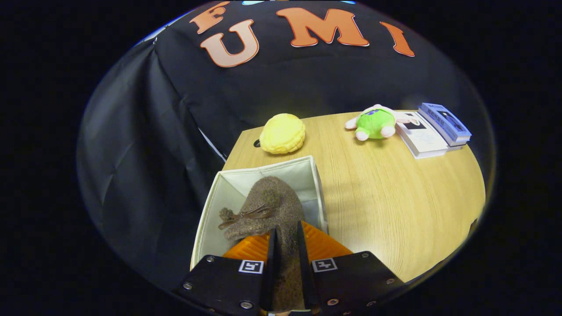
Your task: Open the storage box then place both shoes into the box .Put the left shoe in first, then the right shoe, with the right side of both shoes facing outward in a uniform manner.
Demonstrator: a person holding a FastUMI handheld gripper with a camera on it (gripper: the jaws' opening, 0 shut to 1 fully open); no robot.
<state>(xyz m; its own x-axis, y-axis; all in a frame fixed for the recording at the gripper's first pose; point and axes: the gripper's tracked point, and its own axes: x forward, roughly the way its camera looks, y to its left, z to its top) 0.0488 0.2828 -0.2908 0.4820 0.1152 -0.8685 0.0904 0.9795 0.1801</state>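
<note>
The gripper (285, 254) pinches a brown fuzzy shoe (268, 210) between both fingers, toe hanging into the open storage box (307, 169) (likely for lowering in) at the desk's (395, 197) near-left corner.

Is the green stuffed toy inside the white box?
No, the green stuffed toy lies on the table beside the books, beyond the white box.

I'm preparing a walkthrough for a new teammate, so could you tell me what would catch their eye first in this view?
First, the fuzzy brown shoe clamped between the gripper fingers, hanging over the open white storage box. Beyond the box on the wooden table sits a yellow bun-shaped plush, with a green plush toy beside stacked books farther across.
</note>
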